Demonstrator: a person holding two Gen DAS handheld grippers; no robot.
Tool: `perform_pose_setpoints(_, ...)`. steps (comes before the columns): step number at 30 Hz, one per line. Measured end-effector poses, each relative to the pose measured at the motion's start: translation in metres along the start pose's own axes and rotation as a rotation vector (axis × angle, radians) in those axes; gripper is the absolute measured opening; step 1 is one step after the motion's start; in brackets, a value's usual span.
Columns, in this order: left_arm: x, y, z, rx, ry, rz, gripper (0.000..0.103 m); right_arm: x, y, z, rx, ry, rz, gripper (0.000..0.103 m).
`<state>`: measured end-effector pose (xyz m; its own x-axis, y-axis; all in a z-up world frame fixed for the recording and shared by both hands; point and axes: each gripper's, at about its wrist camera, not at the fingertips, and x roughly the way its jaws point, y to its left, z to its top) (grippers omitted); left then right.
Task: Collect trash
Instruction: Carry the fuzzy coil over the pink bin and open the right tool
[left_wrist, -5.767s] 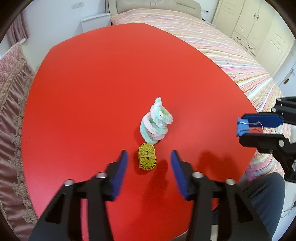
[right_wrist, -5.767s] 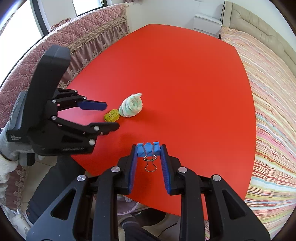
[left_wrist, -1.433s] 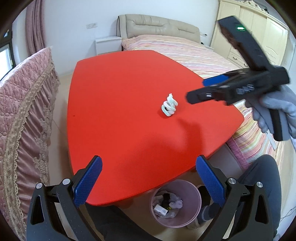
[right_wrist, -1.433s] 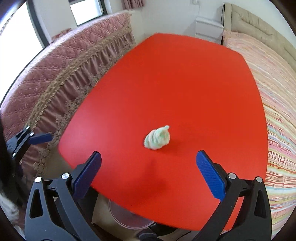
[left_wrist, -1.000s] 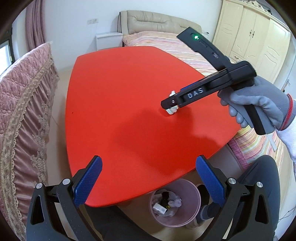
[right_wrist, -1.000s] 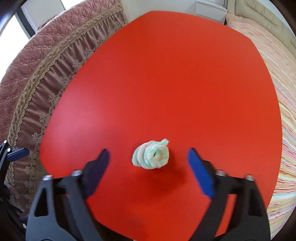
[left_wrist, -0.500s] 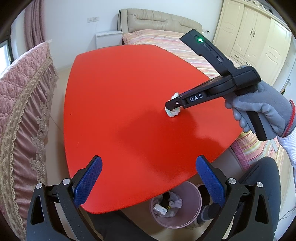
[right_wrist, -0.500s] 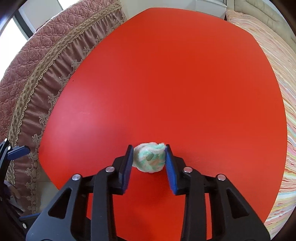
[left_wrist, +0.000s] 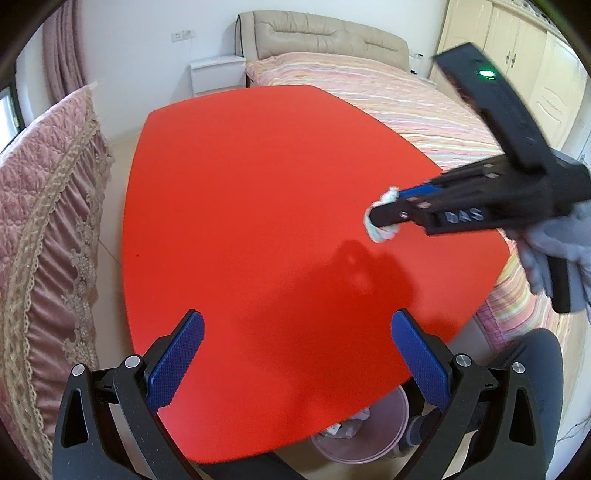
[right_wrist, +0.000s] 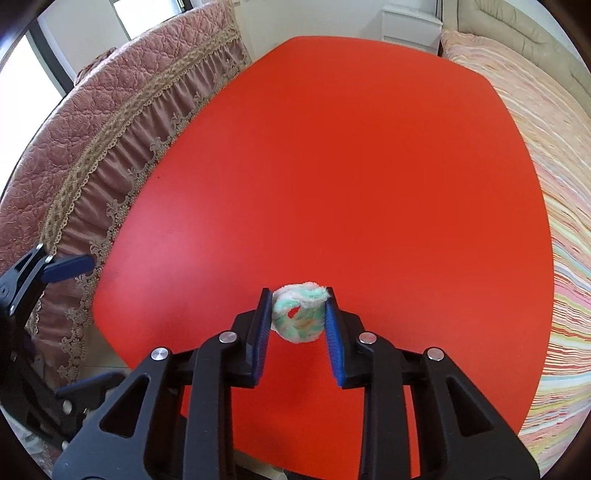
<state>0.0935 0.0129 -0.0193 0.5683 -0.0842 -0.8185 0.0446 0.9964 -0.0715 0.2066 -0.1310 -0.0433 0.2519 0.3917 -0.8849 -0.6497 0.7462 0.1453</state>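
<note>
The fuzzy green-and-white coil (right_wrist: 300, 312) is sitting between the blue pads (right_wrist: 260, 332) of my right gripper (right_wrist: 297, 325), which are closing in on it and pressing it from both sides. Its shadow is falling on the red table (right_wrist: 351, 166) below, apart from it, so the coil is hanging clear of the surface. In the left wrist view the same coil (left_wrist: 382, 221) is showing at about three o'clock, poking out of the tip of my right gripper (left_wrist: 388, 214), with my gloved hand (left_wrist: 554, 243) wrapping the handle further out toward the edge.

My left gripper (left_wrist: 295, 354) is hovering over the near end of the table (left_wrist: 258, 184) with its pads (left_wrist: 175, 363) spread wide and nothing between them. A pink bin (left_wrist: 362, 439) is peeking out from under the table rim at five o'clock, with crumpled scraps in it. A striped bed (left_wrist: 388, 96) is lying beyond the table at one o'clock, and a pink quilted cover (left_wrist: 40, 192) is hanging at nine o'clock.
</note>
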Motion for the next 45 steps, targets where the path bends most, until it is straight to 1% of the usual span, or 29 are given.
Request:
perform_pose_setpoints(5, 0.007, 0.001, 0.014, 0.005, 0.004, 0.032, 0.096, -0.01, 0.0, -0.003, 0.002, -0.022, 0.004, 0.027)
perform_pose_setpoints(6, 0.008, 0.001, 0.016, 0.002, 0.001, 0.035, 0.093, -0.013, 0.0, -0.003, 0.001, -0.028, 0.005, 0.027)
perform_pose_setpoints(8, 0.011, 0.003, 0.02, -0.006, 0.009, 0.04, 0.062, -0.016, 0.0, -0.004, -0.001, -0.035, 0.005, 0.027)
perform_pose_setpoints(9, 0.012, 0.002, 0.022, -0.01, 0.012, 0.043, 0.052, -0.018, -0.001, -0.004, -0.002, -0.039, 0.005, 0.027)
perform_pose_setpoints(10, 0.014, 0.003, 0.022, -0.01, 0.019, 0.043, 0.025, -0.02, -0.001, -0.005, -0.004, -0.045, 0.005, 0.027)
perform_pose_setpoints(11, 0.015, 0.003, 0.022, -0.009, 0.023, 0.051, 0.0, -0.022, -0.001, -0.006, -0.005, -0.049, 0.004, 0.027)
perform_pose_setpoints(12, 0.015, 0.003, 0.022, -0.01, 0.016, 0.062, 0.0, -0.023, 0.0, -0.006, -0.007, -0.053, 0.003, 0.027)
perform_pose_setpoints(22, 0.008, 0.0, 0.021, -0.005, 0.004, 0.065, 0.0, -0.03, 0.0, -0.015, -0.013, -0.068, -0.007, 0.027)
perform_pose_setpoints(27, -0.006, -0.006, 0.019, 0.006, -0.022, 0.065, 0.0, -0.042, 0.004, -0.024, -0.023, -0.097, -0.007, 0.027)
perform_pose_setpoints(36, -0.038, -0.025, 0.0, 0.041, -0.082, 0.056, 0.0, -0.07, 0.014, -0.056, -0.066, -0.148, -0.012, 0.027)
perform_pose_setpoints(41, -0.054, -0.038, -0.018, 0.055, -0.116, 0.026, 0.0, -0.084, 0.022, -0.08, -0.083, -0.183, -0.005, 0.027)
perform_pose_setpoints(45, -0.062, -0.045, -0.036, 0.059, -0.128, -0.001, 0.0, -0.094, 0.026, -0.101, -0.075, -0.214, 0.021, 0.027)
